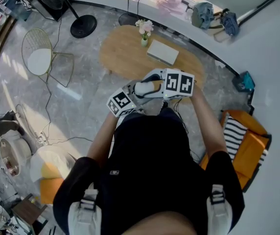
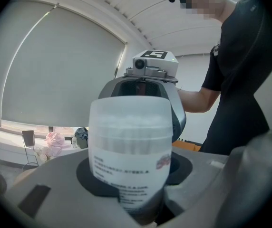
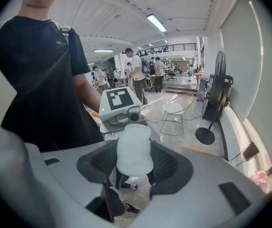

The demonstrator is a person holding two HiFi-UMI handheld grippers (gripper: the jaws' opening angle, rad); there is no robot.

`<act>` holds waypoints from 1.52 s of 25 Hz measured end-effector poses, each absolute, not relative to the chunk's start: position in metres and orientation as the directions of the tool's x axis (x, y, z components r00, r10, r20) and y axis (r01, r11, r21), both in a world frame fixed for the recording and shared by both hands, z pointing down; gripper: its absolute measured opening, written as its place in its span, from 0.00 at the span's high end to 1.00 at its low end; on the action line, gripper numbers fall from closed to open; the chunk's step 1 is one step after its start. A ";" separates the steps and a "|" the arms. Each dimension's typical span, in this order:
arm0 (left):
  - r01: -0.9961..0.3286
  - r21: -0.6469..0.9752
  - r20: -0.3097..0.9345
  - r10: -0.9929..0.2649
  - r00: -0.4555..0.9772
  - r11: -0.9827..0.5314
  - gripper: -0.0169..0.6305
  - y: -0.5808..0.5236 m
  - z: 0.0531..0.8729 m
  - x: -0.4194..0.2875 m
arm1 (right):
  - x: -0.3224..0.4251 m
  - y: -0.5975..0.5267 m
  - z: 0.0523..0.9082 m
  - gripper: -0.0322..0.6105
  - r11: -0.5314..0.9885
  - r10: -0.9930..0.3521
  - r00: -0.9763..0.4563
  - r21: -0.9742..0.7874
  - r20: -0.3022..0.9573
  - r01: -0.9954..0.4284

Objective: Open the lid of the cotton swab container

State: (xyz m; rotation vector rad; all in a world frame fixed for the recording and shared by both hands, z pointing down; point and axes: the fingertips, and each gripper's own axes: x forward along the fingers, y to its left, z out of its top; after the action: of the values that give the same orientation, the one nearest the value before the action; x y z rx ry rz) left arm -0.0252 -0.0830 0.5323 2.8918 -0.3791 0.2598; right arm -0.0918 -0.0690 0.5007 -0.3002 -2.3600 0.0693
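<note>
The cotton swab container (image 2: 130,153) is a translucent white cylinder with a printed label. It stands between the jaws of my left gripper (image 2: 131,194), which is shut on its lower body. Its lid (image 2: 130,113) sits on the far end, toward my right gripper (image 2: 148,87). In the right gripper view the lid end (image 3: 134,148) fills the gap between the dark pads (image 3: 167,163) of my right gripper (image 3: 133,161), which is shut on it. The head view shows both grippers (image 1: 130,99) (image 1: 172,84) held nose to nose in front of the person's chest, with the container (image 1: 147,88) between them.
An oval wooden table (image 1: 125,58) below carries a small flower vase (image 1: 144,32) and a grey box (image 1: 162,52). A wire chair (image 1: 39,58) and a fan stand (image 1: 83,26) are at the left, an orange seat (image 1: 250,146) at the right. Other people (image 3: 136,75) stand far off.
</note>
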 end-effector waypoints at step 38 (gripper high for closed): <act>-0.257 0.166 0.186 -0.225 0.956 -0.952 0.68 -0.088 0.534 -0.022 | -0.090 -0.079 0.502 0.64 0.955 0.293 -0.675 -0.181 0.678 0.233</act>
State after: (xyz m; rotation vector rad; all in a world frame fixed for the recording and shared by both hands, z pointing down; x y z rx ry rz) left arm -0.0219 -0.0880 0.5336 2.9200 -0.3631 0.2447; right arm -0.0901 -0.0791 0.5024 -0.3677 -2.3379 0.1020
